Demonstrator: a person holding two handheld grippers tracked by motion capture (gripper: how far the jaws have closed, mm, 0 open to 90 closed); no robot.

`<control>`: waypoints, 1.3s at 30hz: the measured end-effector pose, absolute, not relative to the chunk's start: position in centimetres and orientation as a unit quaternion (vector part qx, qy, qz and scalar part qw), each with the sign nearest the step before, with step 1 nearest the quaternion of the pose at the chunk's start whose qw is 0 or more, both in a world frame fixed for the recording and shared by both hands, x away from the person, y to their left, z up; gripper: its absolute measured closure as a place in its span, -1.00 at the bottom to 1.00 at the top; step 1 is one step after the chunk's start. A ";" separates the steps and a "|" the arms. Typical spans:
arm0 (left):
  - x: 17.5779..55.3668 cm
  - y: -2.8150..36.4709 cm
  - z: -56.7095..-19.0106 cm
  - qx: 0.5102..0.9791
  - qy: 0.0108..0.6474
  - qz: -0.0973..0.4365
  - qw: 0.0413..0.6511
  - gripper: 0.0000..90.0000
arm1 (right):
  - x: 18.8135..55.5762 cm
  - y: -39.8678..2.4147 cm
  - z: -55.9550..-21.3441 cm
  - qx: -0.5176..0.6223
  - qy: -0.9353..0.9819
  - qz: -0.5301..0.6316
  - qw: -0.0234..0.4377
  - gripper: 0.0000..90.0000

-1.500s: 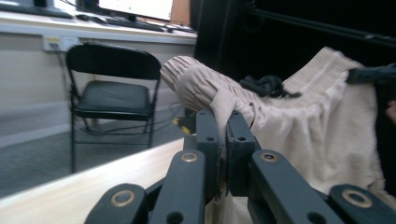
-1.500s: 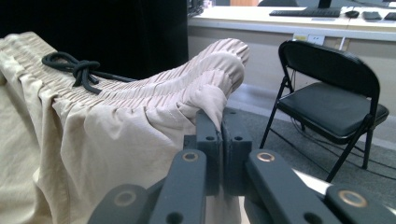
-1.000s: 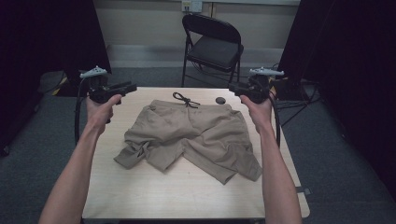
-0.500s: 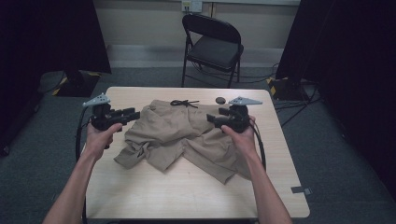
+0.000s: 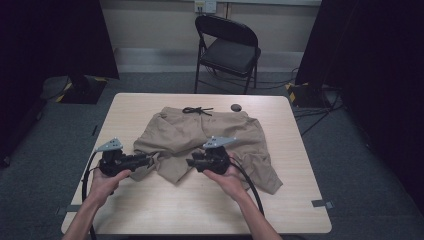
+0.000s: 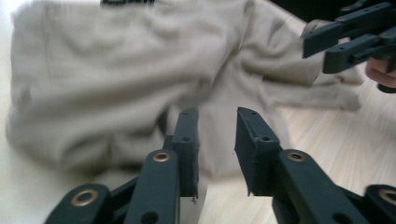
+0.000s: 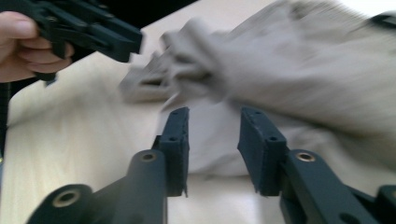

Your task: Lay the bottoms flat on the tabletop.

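High view is showing a pair of tan shorts [image 5: 200,142] lying spread on the wooden table [image 5: 150,210], waistband and dark drawstring [image 5: 197,110] toward the far edge, legs toward the person. The near leg hems are bunching and folding over rather than lying flat, which is probably why both hands are coming in at that edge: it looks like the place to catch the fabric for straightening or folding.

The left gripper [image 5: 142,161] is hanging just over the crumpled hem of the left leg, and the right gripper [image 5: 192,162] is hovering at the crotch seam between the two legs. They are pointing toward each other, near but apart.

In the left gripper view, the left gripper's fingers [image 6: 187,140] are standing partly spread with a clear gap; cloth is lying behind them, not between them. The right gripper view is giving the same picture: its fingers [image 7: 177,140] are partly apart with only the table and the shorts' edge [image 7: 280,84] beyond. Both pairs have just been closing, yet neither is pinching anything.

A small dark round object [image 5: 236,107] is sitting beside the waistband; a folding chair [image 5: 227,50] is standing past the table.
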State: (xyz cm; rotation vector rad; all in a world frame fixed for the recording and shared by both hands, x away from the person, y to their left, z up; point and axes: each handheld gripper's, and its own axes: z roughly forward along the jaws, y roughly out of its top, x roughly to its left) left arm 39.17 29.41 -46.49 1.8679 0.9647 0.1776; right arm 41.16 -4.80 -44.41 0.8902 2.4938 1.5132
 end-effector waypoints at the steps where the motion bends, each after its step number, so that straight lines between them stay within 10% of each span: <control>1: 39.1 29.4 -47.0 0.774 0.403 0.078 0.482 0.38 | 40.9 -4.2 -45.0 0.287 0.821 0.493 0.040 0.46; 10: 39.6 29.3 -49.0 0.796 0.411 0.085 0.436 -0.17 | 40.2 -0.3 -49.0 0.276 0.841 0.466 0.017 -0.13; 16: 39.9 30.1 -50.0 0.779 0.438 0.082 0.442 0.61 | 40.3 0.8 -50.0 0.271 0.851 0.449 0.031 -0.16; 20: 39.7 30.9 -48.9 0.758 0.434 0.074 0.481 0.85 | 40.3 1.0 -50.0 0.264 0.858 0.437 0.059 -0.04; 28: 39.0 32.5 -46.4 0.724 0.429 0.089 0.533 0.89 | 40.9 0.1 -49.5 0.272 0.850 0.448 0.046 0.86; 39: 39.3 33.5 -47.2 0.730 0.443 0.099 0.511 0.93 | 43.9 -4.4 -45.8 0.331 0.783 0.525 0.043 0.97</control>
